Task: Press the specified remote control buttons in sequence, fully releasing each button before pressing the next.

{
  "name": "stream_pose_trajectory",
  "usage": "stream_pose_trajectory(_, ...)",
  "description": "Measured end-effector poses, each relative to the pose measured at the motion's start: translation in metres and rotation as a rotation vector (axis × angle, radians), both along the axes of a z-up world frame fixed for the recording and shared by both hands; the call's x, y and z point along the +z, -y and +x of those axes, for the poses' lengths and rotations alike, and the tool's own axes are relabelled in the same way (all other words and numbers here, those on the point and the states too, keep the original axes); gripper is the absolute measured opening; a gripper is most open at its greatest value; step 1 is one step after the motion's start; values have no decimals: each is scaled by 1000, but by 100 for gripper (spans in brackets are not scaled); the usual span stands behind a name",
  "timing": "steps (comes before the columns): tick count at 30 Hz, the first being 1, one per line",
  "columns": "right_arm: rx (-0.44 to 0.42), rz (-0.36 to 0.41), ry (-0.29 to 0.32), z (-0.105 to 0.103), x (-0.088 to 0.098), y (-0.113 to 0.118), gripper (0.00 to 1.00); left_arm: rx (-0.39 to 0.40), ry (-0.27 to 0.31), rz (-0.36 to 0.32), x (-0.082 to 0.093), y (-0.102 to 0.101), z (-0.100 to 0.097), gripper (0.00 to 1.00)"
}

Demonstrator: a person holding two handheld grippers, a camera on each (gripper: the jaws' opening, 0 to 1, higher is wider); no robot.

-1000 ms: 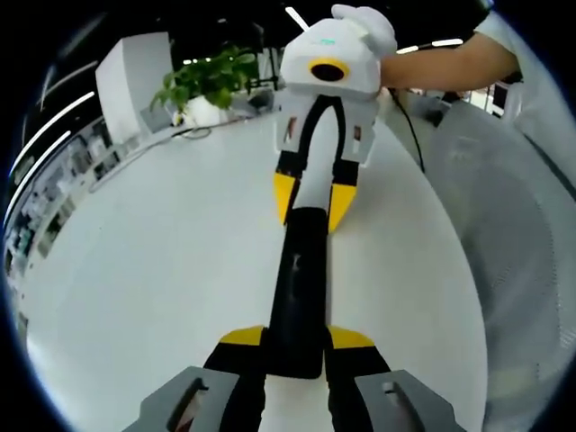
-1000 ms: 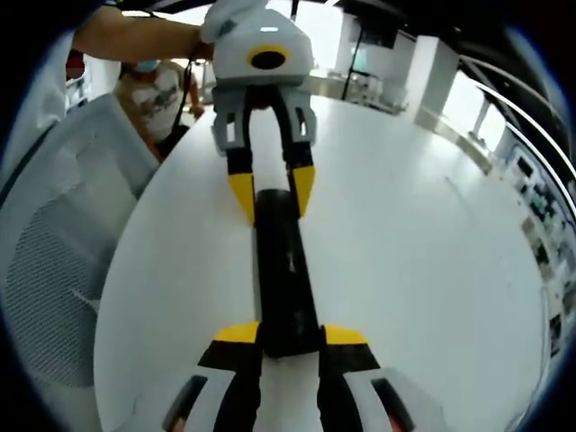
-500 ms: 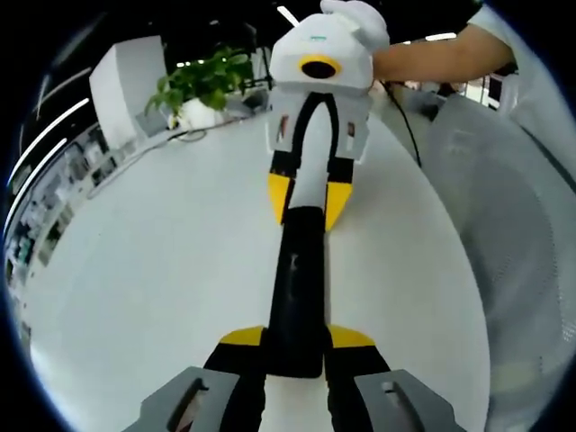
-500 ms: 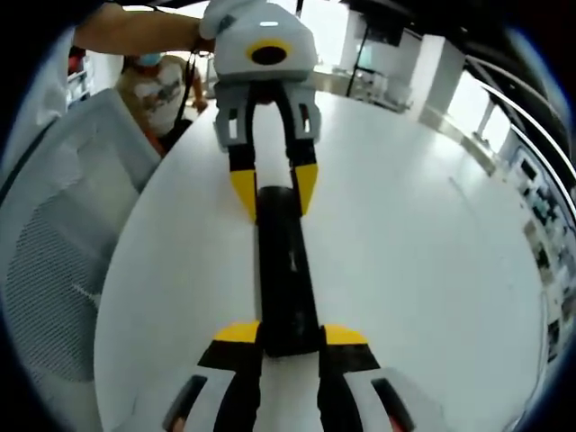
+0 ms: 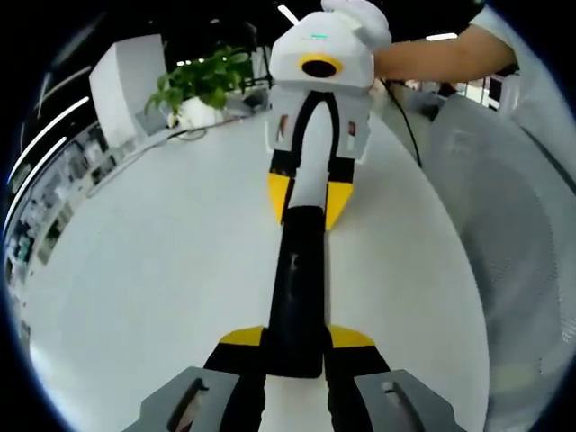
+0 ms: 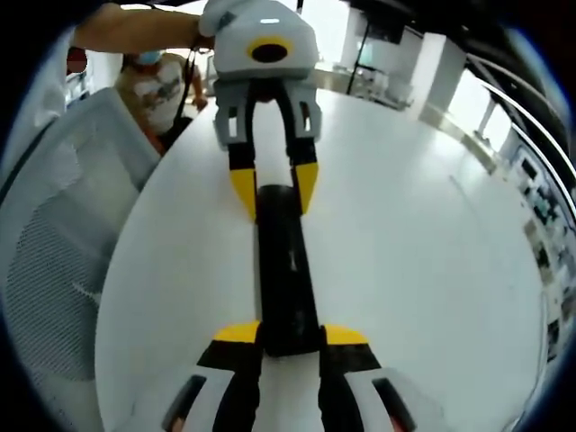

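Little had shifted over the last second beyond a slight camera drift, and the black remote point(image 5: 297, 288) lay along the white table point(image 5: 144, 270), pinched at opposite ends by the left gripper point(image 5: 297, 346) and right gripper point(image 6: 279, 342), apparently to steady it for pressing.

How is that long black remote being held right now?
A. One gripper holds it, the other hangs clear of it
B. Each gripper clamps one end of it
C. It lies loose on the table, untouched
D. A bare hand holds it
B: the remote spans between the left gripper at one end and the right gripper at the other, above the white table.
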State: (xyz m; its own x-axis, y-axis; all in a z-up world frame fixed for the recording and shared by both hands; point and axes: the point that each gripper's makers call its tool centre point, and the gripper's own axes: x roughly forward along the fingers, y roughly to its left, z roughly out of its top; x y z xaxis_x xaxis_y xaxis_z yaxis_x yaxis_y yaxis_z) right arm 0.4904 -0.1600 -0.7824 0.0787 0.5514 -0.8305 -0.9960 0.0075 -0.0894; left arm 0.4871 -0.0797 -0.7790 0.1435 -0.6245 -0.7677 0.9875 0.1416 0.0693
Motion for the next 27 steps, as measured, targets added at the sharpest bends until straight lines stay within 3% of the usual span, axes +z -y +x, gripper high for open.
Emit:
stream_pose_trajectory(15, 8, -10, 13, 1, 0, 1, 21, -1, 1, -15, 0, -1, 0, 24)
stream_pose_trajectory(27, -4, 1, 32, 0, 14, 8, 18, -3, 1, -23, 1, -1, 0, 24)
